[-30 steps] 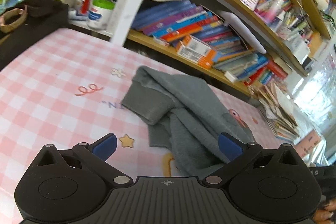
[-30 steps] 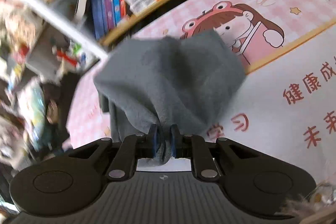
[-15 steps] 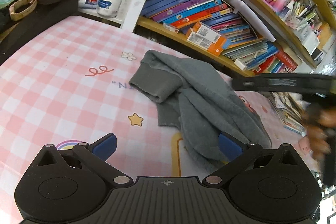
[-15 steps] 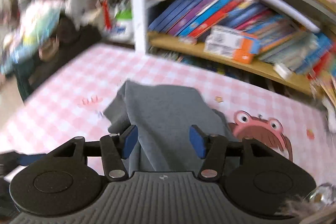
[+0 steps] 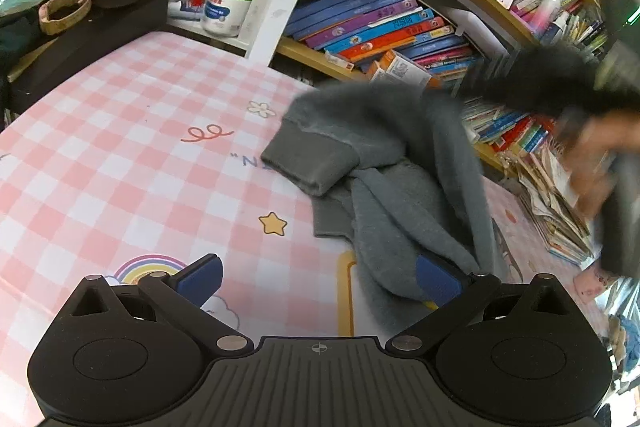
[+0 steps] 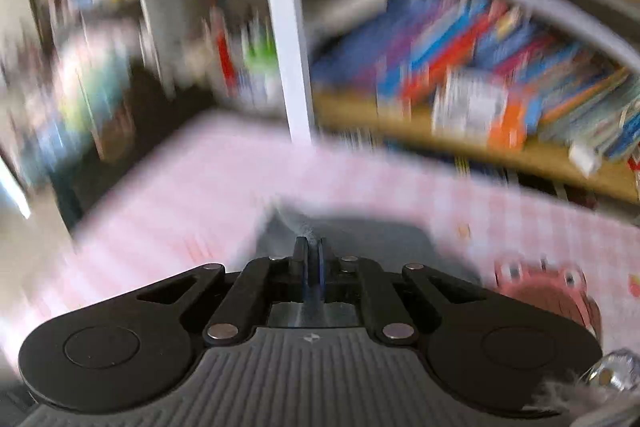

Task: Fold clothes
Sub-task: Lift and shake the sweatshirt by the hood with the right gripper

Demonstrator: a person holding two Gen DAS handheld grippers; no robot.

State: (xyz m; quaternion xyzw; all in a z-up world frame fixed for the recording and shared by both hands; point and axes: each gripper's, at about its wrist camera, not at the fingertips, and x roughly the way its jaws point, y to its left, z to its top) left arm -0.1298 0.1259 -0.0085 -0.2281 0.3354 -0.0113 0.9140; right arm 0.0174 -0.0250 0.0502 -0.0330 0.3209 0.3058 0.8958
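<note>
Behind the desk (image 5: 100, 163) stands a big bookshelf (image 5: 400, 27) full of bright books, and the desk wears a pink checked cover with a star and a rainbow on it. On that cover lies a gray sweatshirt (image 5: 384, 167), all bunched up, with one cuff flopped toward the middle. The left hand-held gripper (image 5: 318, 277) waits low at the near edge with its blue pads far apart and nothing between them, though its right pad sits just beside the cloth. The right hand-held gripper (image 6: 309, 251) is clenched, and a thin bit of gray fuzzy cloth seems to poke up between its pads. I think the job is to spread the sweatshirt flat first. To do that well, the right one should pull up slowly and keep a firm pinch, so the cloth opens without slipping. The left view shows the whole sweatshirt and the person's blurry hand (image 5: 600, 163). The right view is smeared but shows the pinch up close.
</note>
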